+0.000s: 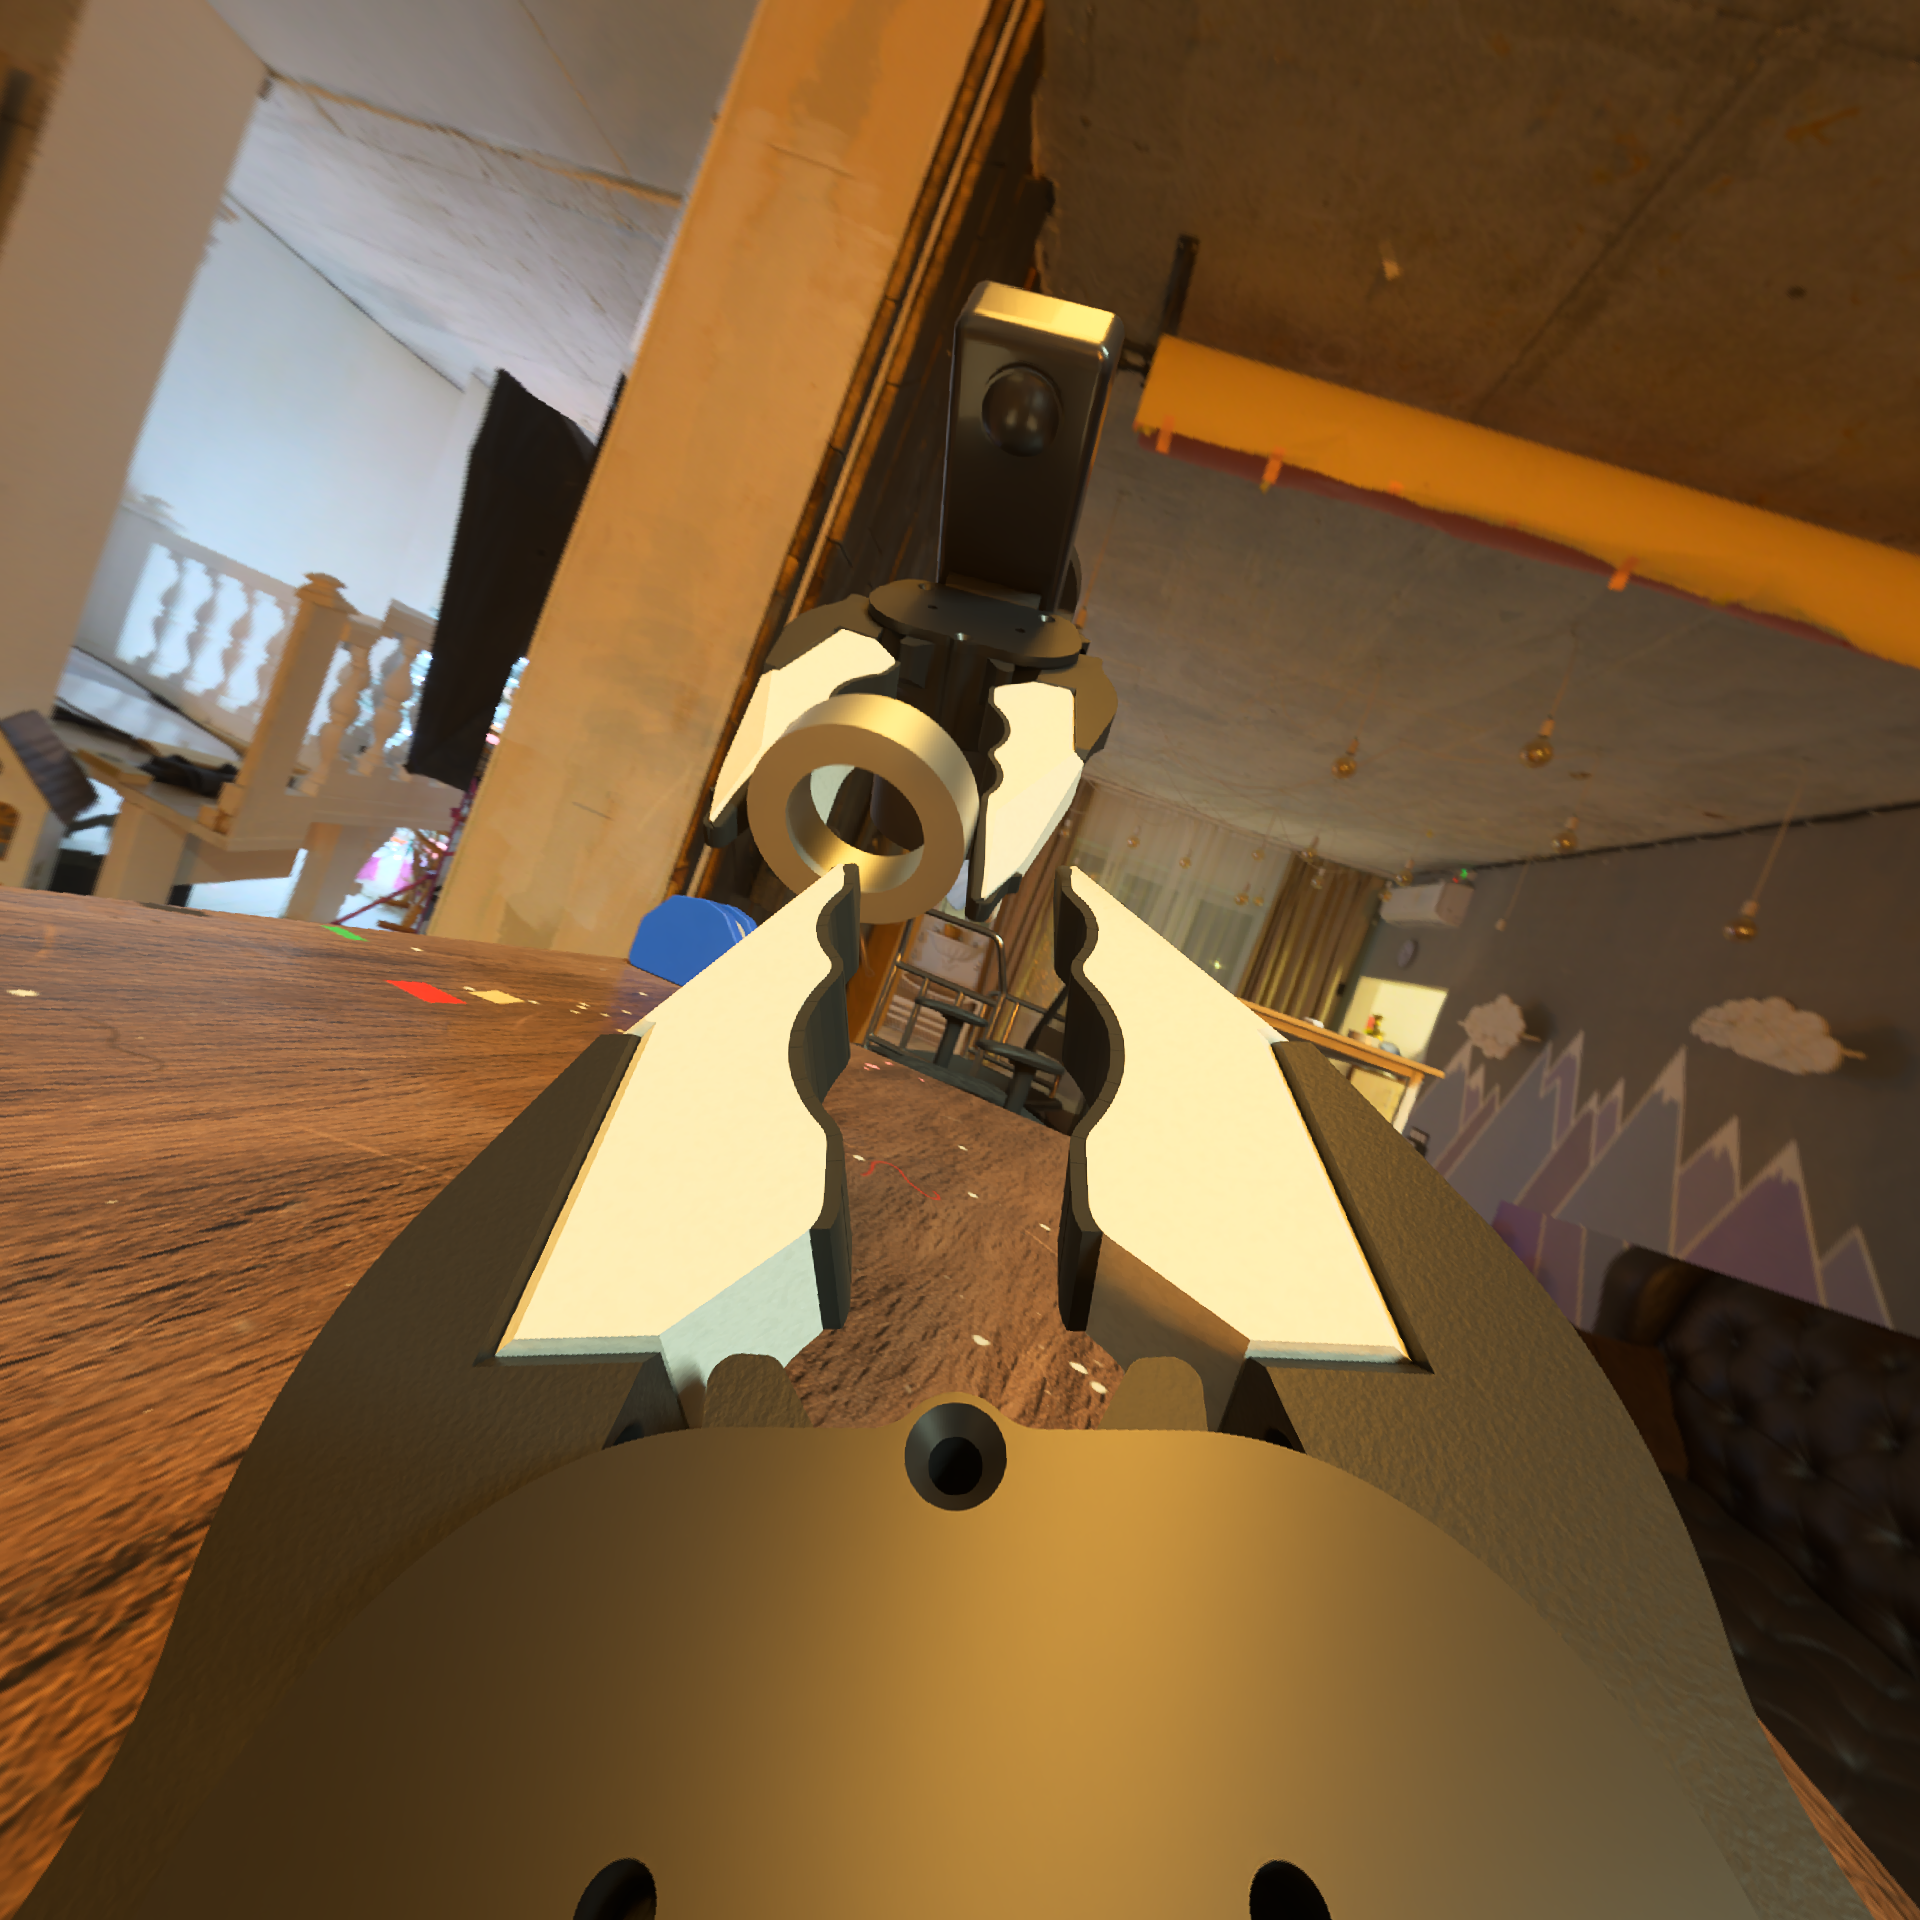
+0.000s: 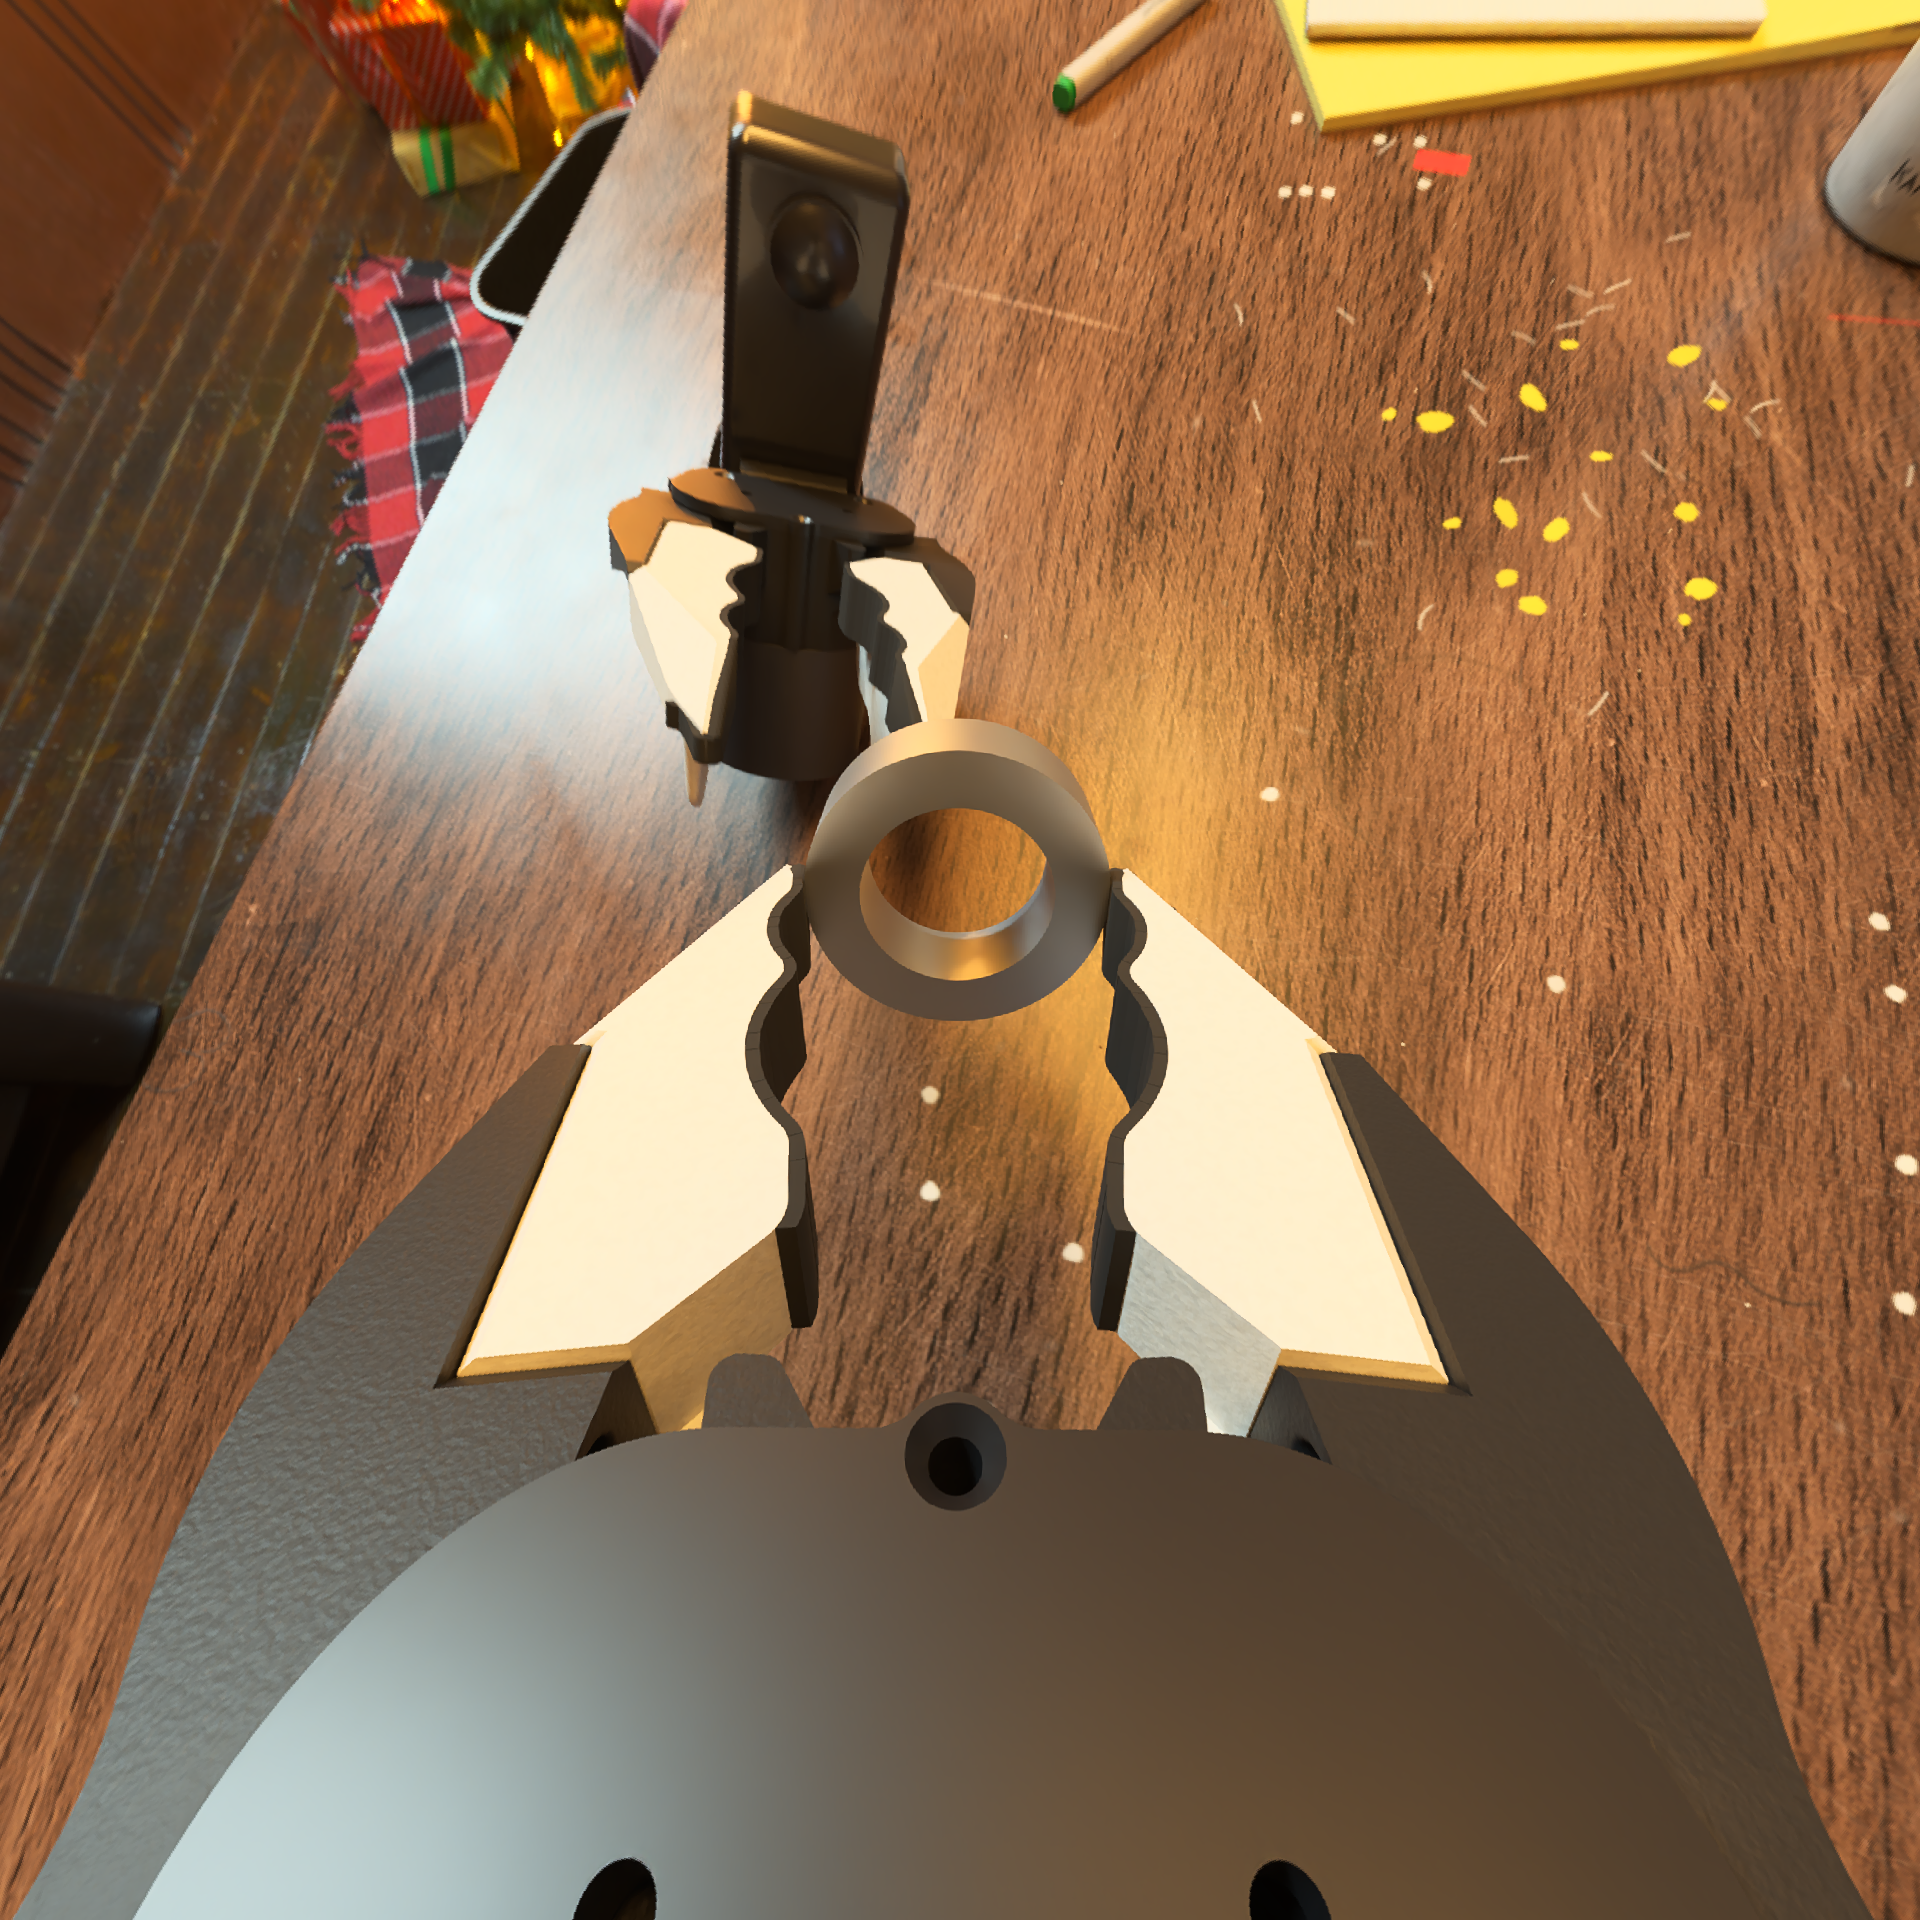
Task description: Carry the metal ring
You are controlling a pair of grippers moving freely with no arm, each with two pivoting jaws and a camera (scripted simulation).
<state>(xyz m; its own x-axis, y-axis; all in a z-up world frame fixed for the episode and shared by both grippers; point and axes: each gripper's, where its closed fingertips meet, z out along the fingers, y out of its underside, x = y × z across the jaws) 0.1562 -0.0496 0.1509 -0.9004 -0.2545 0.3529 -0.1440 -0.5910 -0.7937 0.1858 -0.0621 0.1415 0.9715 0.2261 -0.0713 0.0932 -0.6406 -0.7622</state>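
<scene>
two sets of tongs faced each other above a brown wooden table [image 2: 1351, 727]. the right tongs [image 2: 954, 883] gripped the metal ring [image 2: 954, 868] between their fingertips [image 2: 1127, 914], one tip pressed on each side of its outer wall, the ring's hole facing the camera and the ring lifted off the table. the left tongs [image 1: 954, 883] stood apart with nothing between them, their left fingertip just in front of the ring's lower edge. beyond the ring on the table lay yellow flecks [image 2: 1538, 499], a yellow pad [image 2: 1558, 73], a green-tipped pen [image 2: 1117, 47] and a pale mug [image 2: 1875, 187]. a red plaid cloth [image 2: 410, 395] lay on the floor beside the table.
</scene>
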